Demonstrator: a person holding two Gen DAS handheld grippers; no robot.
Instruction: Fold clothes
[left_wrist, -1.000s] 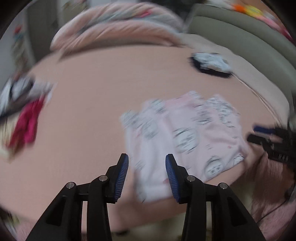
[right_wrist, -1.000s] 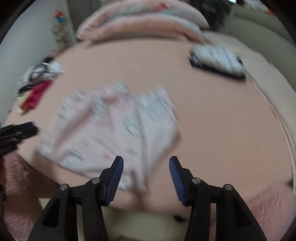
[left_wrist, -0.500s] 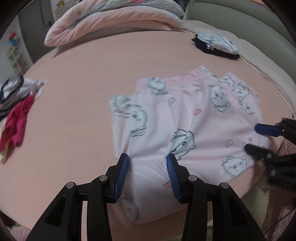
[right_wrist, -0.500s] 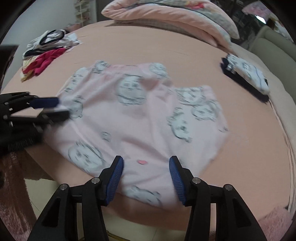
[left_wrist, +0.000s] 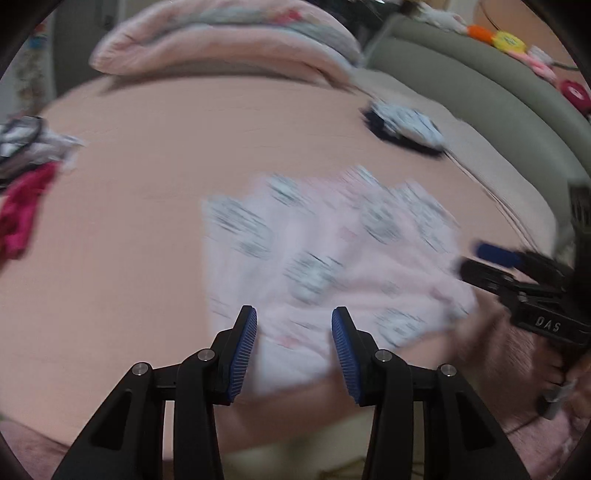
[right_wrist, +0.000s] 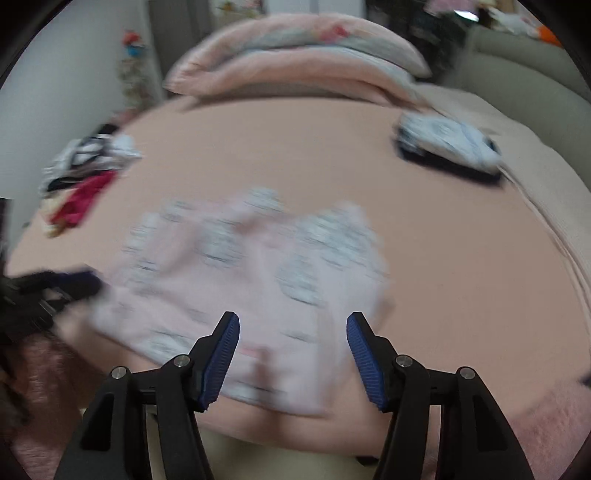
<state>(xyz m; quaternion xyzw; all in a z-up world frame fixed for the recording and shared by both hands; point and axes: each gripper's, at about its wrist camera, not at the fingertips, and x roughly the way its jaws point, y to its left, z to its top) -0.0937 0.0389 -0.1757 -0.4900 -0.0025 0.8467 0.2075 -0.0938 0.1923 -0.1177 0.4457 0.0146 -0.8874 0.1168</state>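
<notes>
Peach-sheeted bed (left_wrist: 147, 177) underneath, blurred with motion. Pale pink garment with a grey cartoon print (left_wrist: 325, 266) spread flat near the bed's front edge, its lower hem reaching the edge. Left gripper (left_wrist: 294, 332) hovering over the garment's lower left part, blue pads apart, gripping nothing. Right gripper (right_wrist: 293, 336) over the lower right part, jaws just widened, fabric seen between them but not pinched. Folded white-and-dark stack (left_wrist: 404, 125) far back on the right. Loose pile of clothes with a magenta piece (right_wrist: 81, 177) at the left edge. Rolled pink quilt (right_wrist: 295, 59) along the far side.
</notes>
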